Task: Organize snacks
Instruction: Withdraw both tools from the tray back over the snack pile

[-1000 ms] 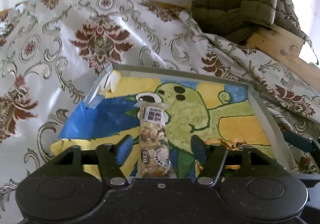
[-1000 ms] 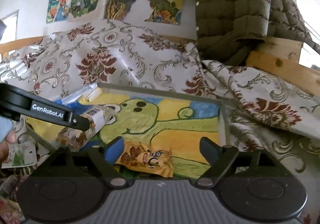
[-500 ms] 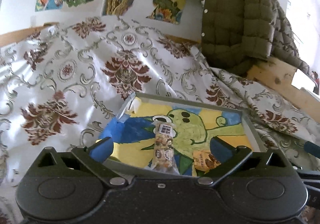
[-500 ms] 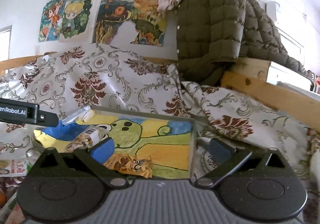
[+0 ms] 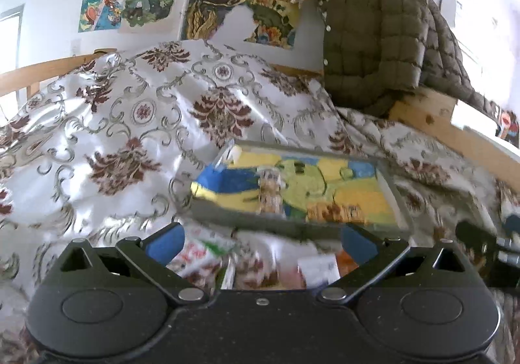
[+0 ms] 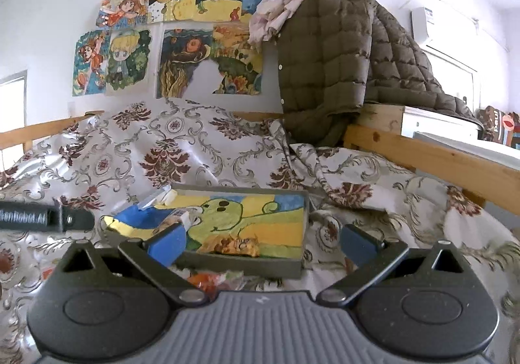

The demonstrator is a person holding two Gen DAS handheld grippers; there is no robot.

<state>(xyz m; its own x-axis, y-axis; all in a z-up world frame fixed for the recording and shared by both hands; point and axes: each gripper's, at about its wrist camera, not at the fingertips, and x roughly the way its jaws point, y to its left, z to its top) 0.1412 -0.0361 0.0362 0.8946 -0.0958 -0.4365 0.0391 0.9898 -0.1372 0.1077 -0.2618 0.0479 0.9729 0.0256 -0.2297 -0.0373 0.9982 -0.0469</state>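
A shallow grey tray [image 5: 260, 225] with a painted green cartoon figure on its floor lies on the patterned cloth. In it lie a clear nut bar packet [image 5: 269, 192] and an orange snack packet [image 5: 334, 211]. My left gripper [image 5: 261, 244] hangs open in front of the tray's near wall with nothing between its fingers. Blurred loose snack packets [image 5: 318, 266] lie under it. In the right wrist view the same tray [image 6: 240, 265], nut bar [image 6: 182, 218] and orange packet [image 6: 234, 244] show, and my right gripper [image 6: 263, 244] stands open and empty before the tray.
An orange-red packet [image 6: 208, 279] lies below the tray's front wall. The left gripper's arm [image 6: 45, 221] reaches in from the left edge. An olive quilted jacket [image 6: 325, 71] hangs over a wooden rail [image 6: 422, 149] behind. Drawings [image 6: 208, 62] cover the wall.
Both grippers have drawn back and up from the tray, their jaws spreading wider. The nut bar and the orange packet stay lying in the tray.
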